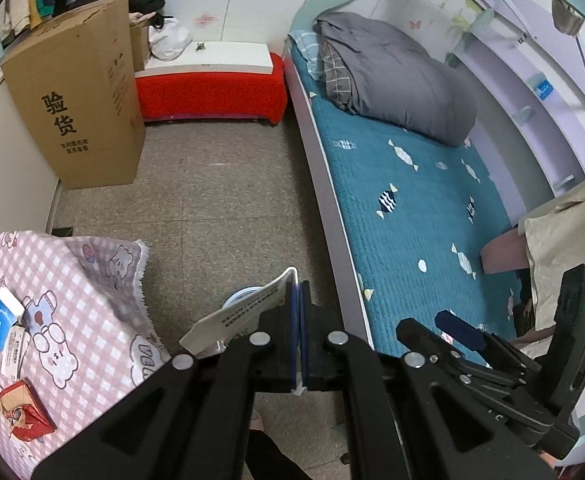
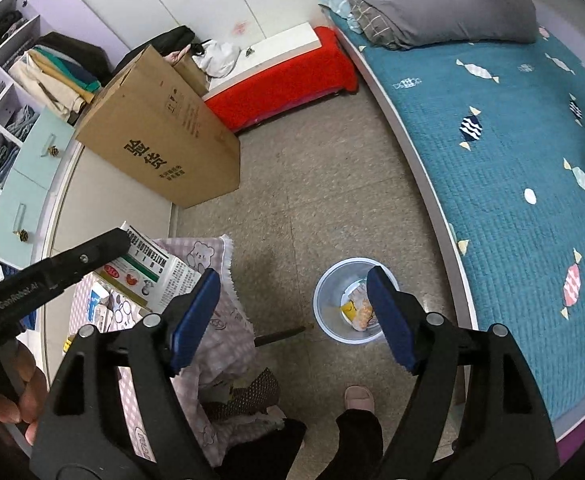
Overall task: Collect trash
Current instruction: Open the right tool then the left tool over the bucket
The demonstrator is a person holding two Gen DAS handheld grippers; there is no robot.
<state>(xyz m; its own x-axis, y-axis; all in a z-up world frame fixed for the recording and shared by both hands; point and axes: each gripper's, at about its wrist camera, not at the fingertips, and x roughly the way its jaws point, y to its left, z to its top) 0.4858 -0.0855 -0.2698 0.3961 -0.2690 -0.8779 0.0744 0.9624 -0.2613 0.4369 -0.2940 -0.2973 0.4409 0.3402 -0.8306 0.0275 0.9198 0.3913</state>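
Note:
My left gripper (image 1: 298, 292) is shut on a flattened white medicine carton (image 1: 236, 316) with printed text, which sticks out to the left of the jaws. That carton (image 2: 148, 276) shows green lettering in the right wrist view, held over the table edge. A pale blue bin (image 2: 348, 300) stands on the floor with yellow and orange wrappers (image 2: 358, 310) inside. My right gripper (image 2: 294, 276) hangs open above the bin, with nothing between its fingers. On the pink checked tablecloth (image 1: 72, 280) lie a crumpled red packet (image 1: 26, 412) and a blue-and-white box (image 1: 4, 316).
A tall cardboard box (image 1: 80, 100) stands on the tiled floor by a red-covered bench (image 1: 212, 92). The bed with a teal quilt (image 1: 412, 208) and grey duvet runs along the right. A person's slippered foot (image 2: 358, 398) is close to the bin.

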